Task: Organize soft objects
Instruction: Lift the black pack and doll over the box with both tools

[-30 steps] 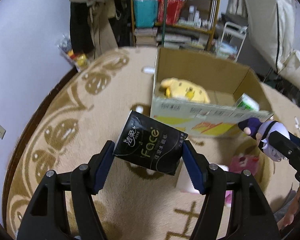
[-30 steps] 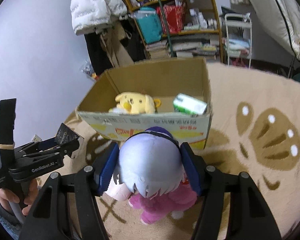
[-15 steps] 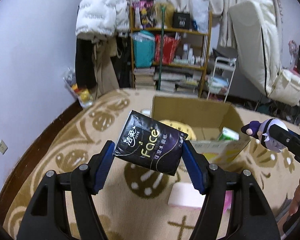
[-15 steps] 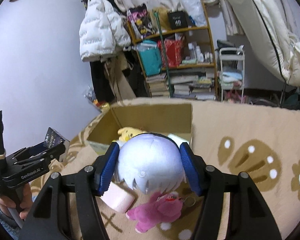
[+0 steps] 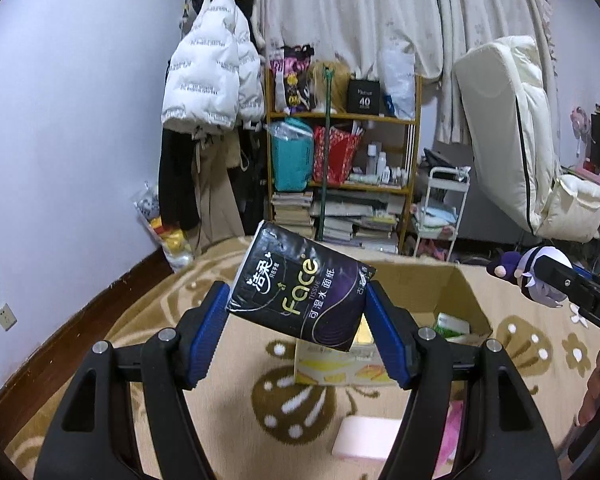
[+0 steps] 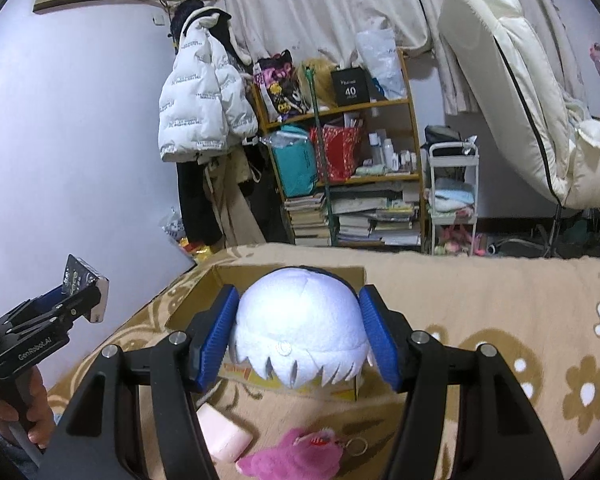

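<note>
My left gripper is shut on a black tissue pack marked "Face", held tilted in the air above the rug. Behind it an open cardboard box stands on the rug with a green-and-white pack inside. My right gripper is shut on a white-haired plush doll, lifted just in front of the same box. From the left wrist view that doll shows at the right edge. On the rug lie a pink block and a pink plush toy.
A beige flowered rug covers the floor. At the back stand a crowded shelf, a white cart, hanging coats and a leaning mattress. A hand holds the left gripper's handle.
Both grippers have risen and tipped upward with their loads still held. The box now sits lower in each view, and the yellow plush inside it is hidden behind the held things.
</note>
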`<state>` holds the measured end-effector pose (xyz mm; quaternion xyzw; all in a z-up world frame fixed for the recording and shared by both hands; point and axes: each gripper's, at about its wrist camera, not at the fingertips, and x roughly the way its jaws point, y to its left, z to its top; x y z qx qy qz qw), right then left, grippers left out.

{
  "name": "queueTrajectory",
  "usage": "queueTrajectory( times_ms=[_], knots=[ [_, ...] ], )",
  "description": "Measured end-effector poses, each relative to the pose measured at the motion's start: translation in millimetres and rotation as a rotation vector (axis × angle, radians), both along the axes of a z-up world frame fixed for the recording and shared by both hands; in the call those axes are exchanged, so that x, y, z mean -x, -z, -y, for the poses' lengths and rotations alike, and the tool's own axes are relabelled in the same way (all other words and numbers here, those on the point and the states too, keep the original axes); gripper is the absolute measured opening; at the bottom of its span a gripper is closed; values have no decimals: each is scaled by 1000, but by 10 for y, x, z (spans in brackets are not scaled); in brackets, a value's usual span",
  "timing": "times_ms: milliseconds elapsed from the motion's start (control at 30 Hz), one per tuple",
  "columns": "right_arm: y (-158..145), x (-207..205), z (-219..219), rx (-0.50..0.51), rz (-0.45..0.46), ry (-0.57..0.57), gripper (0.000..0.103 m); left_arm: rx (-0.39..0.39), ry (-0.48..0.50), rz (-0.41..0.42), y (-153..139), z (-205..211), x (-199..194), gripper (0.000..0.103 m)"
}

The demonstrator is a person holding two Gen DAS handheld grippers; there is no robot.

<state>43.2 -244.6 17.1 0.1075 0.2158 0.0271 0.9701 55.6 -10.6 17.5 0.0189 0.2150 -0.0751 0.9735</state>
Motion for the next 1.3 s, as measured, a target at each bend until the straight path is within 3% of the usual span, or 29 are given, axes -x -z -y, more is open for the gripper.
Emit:
queueTrajectory(
  times_ms=[300,700,1300],
  knots=[
    [-268,-192,19,49,65,6,66,14,6,75,-257,116,-123,67],
    [-350,-421,82,65,90,10,66,10,29,122,-429,368,-431,67],
    [-9,-722,169,15,43,11,66,2,27,26,16,349,-762,67]
  ],
)
